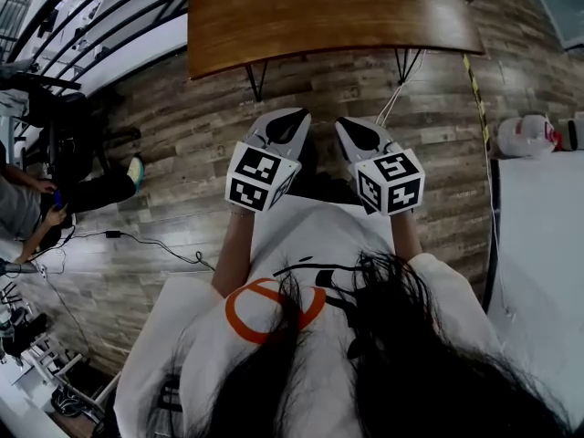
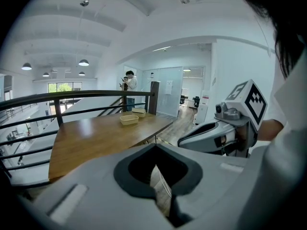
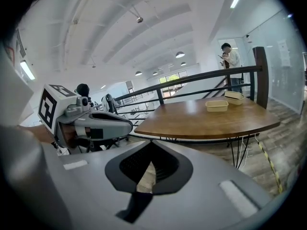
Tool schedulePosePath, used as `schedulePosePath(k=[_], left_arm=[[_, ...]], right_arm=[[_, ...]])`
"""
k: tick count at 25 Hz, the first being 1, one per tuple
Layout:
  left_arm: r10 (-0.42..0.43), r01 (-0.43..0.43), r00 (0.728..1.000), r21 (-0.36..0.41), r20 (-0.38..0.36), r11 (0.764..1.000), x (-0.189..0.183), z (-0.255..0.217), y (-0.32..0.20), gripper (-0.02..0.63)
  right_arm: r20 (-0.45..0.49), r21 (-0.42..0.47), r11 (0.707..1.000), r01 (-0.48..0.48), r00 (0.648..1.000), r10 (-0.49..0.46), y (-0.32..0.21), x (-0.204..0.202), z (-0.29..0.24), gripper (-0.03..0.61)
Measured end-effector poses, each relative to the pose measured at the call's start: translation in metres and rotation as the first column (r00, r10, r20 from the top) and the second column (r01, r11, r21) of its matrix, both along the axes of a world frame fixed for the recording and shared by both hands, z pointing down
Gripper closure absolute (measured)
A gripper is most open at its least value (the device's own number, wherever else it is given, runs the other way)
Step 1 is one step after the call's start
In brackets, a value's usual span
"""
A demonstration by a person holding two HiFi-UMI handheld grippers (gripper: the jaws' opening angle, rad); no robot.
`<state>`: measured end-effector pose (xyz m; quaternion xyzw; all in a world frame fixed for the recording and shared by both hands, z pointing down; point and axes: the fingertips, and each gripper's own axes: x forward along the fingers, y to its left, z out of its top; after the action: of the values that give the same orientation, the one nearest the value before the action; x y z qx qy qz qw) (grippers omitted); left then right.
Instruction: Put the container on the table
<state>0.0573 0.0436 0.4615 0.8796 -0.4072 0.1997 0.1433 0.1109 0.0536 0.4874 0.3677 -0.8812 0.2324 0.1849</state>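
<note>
**Container [image 3: 217, 106] sits at the counter's far end, nothing held**

At the left edge of the head view a seated person [image 1: 20, 210] bends over something small in their hands, and a black cable [image 1: 146, 243] trails across the wood-plank floor [image 1: 173, 144] beside them. Nearer the middle, the left gripper [image 1: 281, 126] is held out in front of the wearer's white shirt. Its jaws are drawn together with only a thin slit between them, through which the floor shows, and nothing is in them. Just beside it, the right gripper [image 1: 356, 133] hangs at the same height, its jaws likewise closed on nothing. Both are above the floor, short of the counter [image 1: 319, 16], and well apart from the beige container on its far end. A second container [image 3: 233, 97] of the same colour stands just behind the first, near the dark railing [image 3: 192, 86]. Beyond the railing a standing person [image 3: 231, 56] looks down at something in their hands. Farther right, a strip of yellow-and-black tape [image 1: 474, 89] runs along the floor, and a white object with a red patch [image 1: 525, 135] lies next to a white surface [image 1: 543, 272].
</note>
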Motion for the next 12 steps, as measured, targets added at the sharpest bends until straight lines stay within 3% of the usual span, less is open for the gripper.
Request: schedulePosePath(k=[12], left_arm=[[0.042,-0.042,0.999,0.010,0.016,0.999,0.022,-0.004,-0.011,0.614]], right_arm=[[0.004,-0.005,0.998,-0.068,0.998,0.068,-0.017,0.028,0.003,0.560]])
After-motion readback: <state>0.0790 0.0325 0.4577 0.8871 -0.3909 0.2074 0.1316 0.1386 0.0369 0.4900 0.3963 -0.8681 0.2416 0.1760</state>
